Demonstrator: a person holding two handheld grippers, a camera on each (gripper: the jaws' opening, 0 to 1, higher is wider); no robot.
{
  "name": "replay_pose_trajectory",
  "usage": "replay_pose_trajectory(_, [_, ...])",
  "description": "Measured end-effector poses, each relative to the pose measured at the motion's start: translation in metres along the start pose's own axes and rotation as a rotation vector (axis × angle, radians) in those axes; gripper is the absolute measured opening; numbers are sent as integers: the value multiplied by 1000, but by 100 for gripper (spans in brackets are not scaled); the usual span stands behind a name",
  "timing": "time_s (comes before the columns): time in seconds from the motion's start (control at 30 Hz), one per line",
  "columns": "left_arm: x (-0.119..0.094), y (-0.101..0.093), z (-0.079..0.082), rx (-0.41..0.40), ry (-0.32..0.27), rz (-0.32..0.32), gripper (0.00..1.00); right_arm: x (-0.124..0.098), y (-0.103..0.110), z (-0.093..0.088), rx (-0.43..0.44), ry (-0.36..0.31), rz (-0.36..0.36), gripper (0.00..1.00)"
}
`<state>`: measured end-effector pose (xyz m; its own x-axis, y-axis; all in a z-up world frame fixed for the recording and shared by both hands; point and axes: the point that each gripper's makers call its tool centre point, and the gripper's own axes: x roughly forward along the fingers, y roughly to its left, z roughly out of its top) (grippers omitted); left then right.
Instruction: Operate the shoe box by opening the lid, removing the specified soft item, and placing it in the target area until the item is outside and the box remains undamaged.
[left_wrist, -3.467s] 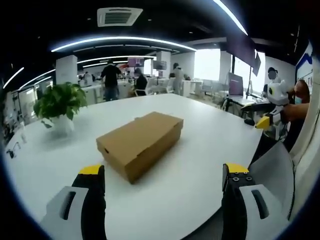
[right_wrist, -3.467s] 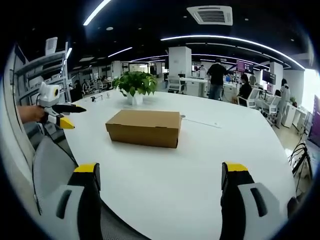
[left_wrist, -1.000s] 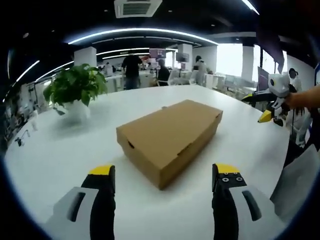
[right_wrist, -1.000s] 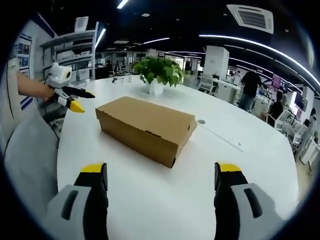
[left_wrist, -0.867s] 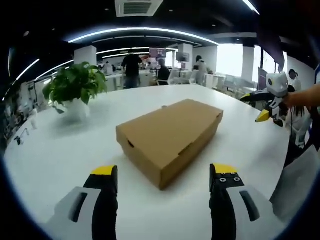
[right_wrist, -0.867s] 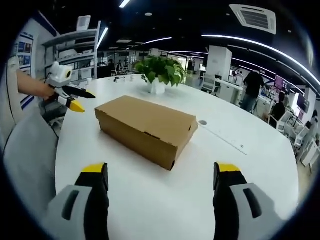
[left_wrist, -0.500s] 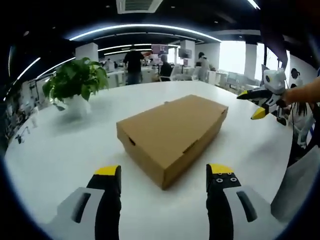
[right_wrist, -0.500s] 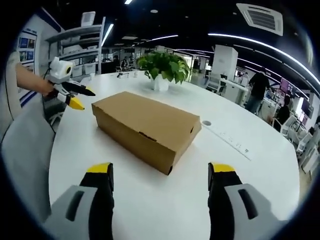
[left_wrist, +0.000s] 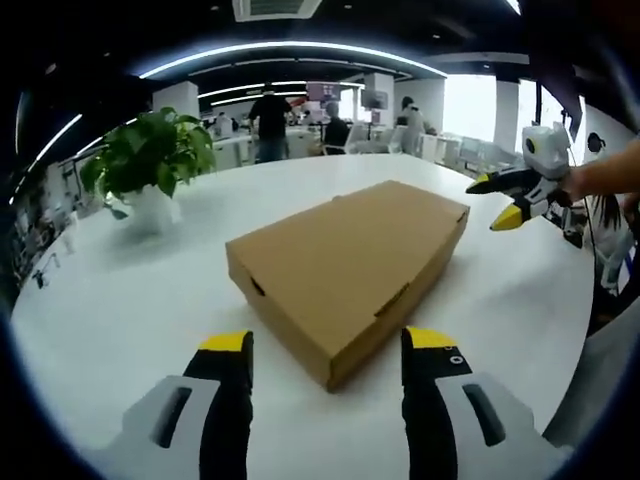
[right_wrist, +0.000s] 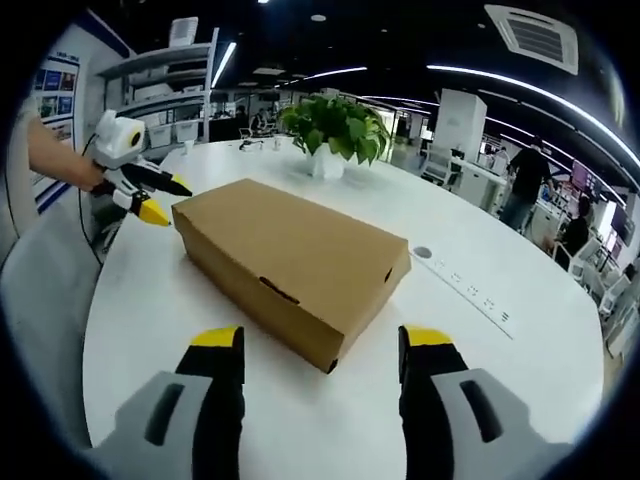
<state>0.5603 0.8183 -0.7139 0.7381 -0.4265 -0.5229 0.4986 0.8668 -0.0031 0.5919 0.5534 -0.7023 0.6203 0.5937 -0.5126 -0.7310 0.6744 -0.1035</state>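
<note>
Shoe box (left_wrist: 350, 262) sits closed on the white table (left_wrist: 120, 300) — closer than a second ago. Both grippers (left_wrist: 322, 345) (right_wrist: 320, 340), jaws wide and empty, have closed in; lid-opening probably comes next.

A white table (left_wrist: 120, 300) bears a closed shoe box (left_wrist: 350, 260) and potted plant (left_wrist: 148, 170).
</note>
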Motion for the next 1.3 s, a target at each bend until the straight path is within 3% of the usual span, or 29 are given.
replay_pose_trajectory(0.63, [18,-6,-6,13,42,1,52,35,-3,-1,-25,49,44,44])
replay_pose_trajectory(1.3, [17,-3,-8,48,55,-39,48,30,12,-3,70,59,22,42])
